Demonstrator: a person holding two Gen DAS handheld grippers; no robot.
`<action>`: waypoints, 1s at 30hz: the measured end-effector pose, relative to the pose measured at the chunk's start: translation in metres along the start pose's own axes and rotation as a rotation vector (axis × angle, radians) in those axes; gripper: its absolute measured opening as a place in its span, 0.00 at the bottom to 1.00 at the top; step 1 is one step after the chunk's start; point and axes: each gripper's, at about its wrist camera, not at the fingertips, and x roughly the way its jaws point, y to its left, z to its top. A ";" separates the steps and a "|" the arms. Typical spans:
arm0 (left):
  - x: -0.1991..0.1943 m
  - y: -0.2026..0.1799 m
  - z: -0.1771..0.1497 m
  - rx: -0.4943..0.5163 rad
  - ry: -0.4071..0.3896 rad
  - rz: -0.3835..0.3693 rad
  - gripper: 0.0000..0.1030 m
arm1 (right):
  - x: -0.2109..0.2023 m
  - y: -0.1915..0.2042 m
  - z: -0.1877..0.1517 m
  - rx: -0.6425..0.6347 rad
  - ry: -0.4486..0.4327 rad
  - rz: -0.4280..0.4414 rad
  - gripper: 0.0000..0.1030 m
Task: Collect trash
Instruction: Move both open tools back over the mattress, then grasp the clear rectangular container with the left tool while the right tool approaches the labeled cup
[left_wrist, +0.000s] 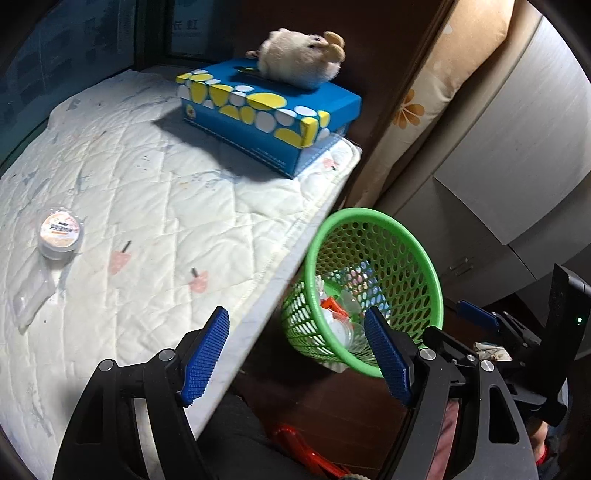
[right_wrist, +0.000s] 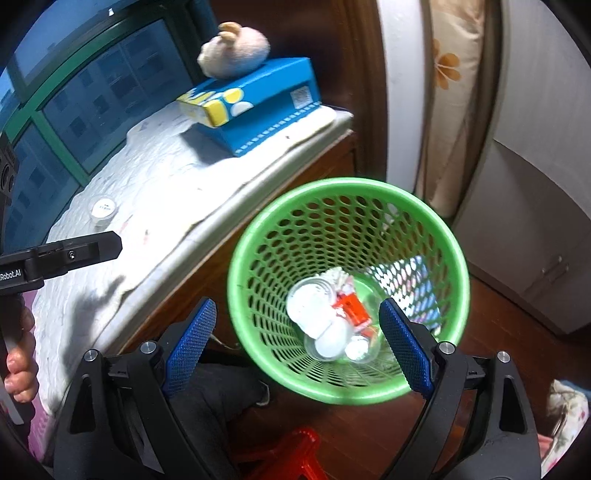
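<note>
A green mesh waste basket (right_wrist: 258, 229) stands on the wood floor beside the padded ledge; it shows in the left wrist view (left_wrist: 417, 251) too. Inside lie white cups (right_wrist: 314, 306), an orange wrapper (right_wrist: 351, 308) and a patterned packet (right_wrist: 413, 284). A small round lidded cup (left_wrist: 61, 232) and a clear plastic wrapper (left_wrist: 31, 297) lie on the white quilted pad (left_wrist: 155, 206). My left gripper (left_wrist: 299, 354) is open and empty over the pad's edge. My right gripper (right_wrist: 299, 347) is open and empty above the basket.
A blue tissue box (left_wrist: 269, 114) with a plush toy (left_wrist: 303, 55) on it sits at the pad's far end. A window (right_wrist: 74, 92) runs behind the ledge. A curtain (right_wrist: 447, 74) and white cabinets (right_wrist: 535, 184) stand right. A red stool (right_wrist: 291, 458) is below.
</note>
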 end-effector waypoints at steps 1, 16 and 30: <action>-0.004 0.007 -0.001 -0.007 -0.008 0.014 0.71 | 0.001 0.006 0.002 -0.008 0.001 0.011 0.87; -0.053 0.175 -0.006 -0.087 -0.066 0.254 0.81 | 0.021 0.099 0.030 -0.176 0.028 0.093 0.87; -0.024 0.243 -0.005 0.148 0.037 0.232 0.89 | 0.054 0.172 0.052 -0.240 0.089 0.147 0.87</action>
